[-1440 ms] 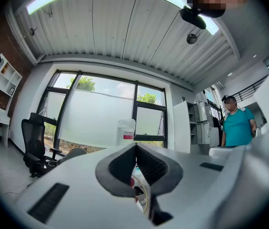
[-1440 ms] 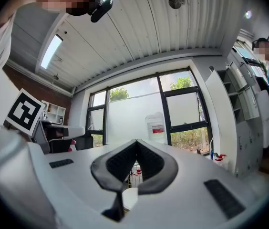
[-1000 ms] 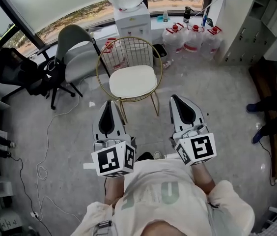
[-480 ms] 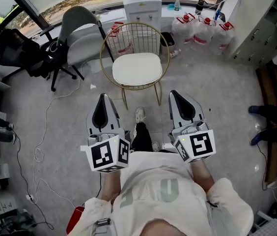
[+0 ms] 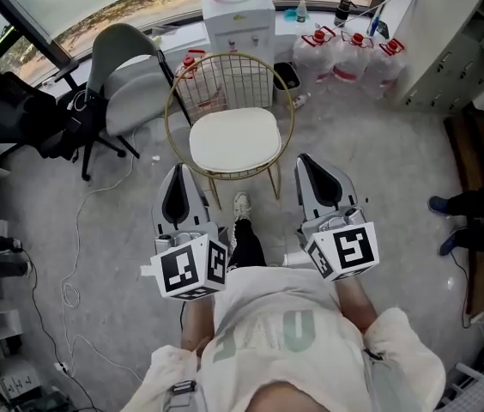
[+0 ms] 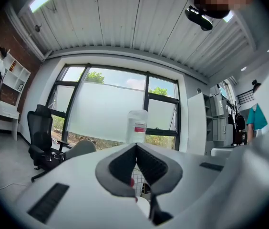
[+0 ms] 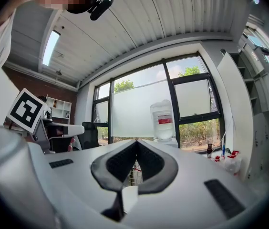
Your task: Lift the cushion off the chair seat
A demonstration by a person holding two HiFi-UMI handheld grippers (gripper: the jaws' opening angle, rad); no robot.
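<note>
A white cushion (image 5: 234, 140) lies flat on the seat of a gold wire chair (image 5: 225, 82) in the head view. My left gripper (image 5: 182, 169) is held in front of the chair's left front corner, shut and with nothing in it. At the chair's right front edge my right gripper (image 5: 303, 160) is also shut and holds nothing. Neither touches the cushion or the frame. In the left gripper view the jaws (image 6: 136, 145) meet at the tips, with wire mesh showing through the gap below. The right gripper view shows its jaws (image 7: 137, 141) meeting the same way.
A grey shell chair (image 5: 130, 80) and a black office chair (image 5: 10, 114) stand to the left. Behind the gold chair are a water dispenser (image 5: 238, 15) and several water jugs (image 5: 349, 54). A cable (image 5: 79, 256) trails on the floor. Another person's legs (image 5: 474, 213) are at the right.
Both grippers have come forward toward the chair's front edge, side by side. My foot has stepped out between them, and the chair now lies closer to the jaw tips.
</note>
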